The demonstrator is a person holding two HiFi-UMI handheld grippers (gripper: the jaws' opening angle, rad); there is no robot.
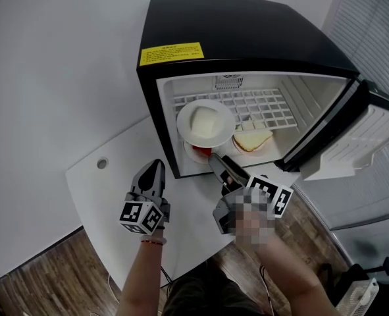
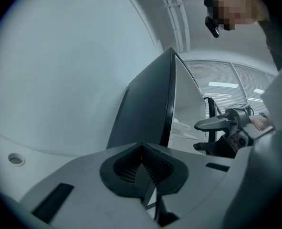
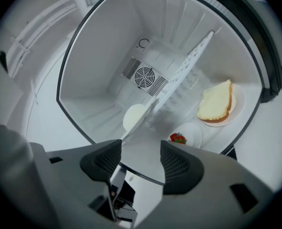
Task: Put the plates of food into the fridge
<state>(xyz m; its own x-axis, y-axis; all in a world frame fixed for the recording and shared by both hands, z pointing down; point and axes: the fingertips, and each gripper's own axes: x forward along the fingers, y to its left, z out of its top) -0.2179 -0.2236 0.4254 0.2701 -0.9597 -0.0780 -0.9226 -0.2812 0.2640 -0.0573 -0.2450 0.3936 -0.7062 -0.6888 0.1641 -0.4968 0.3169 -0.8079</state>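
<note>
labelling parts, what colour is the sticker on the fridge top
Yellow. The sticker shows best in the head view.

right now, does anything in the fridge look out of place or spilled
Nothing spilled or broken. Only the plate with the pale block looks odd: it sits at the wire shelf's front edge and seems to overhang the strawberry plate below.

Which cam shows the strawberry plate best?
Right gripper view: the strawberry plate is in plain sight, mostly unobstructed. Head view shows only its red edge under the upper plate. Left gripper view doesn't show it.
</note>
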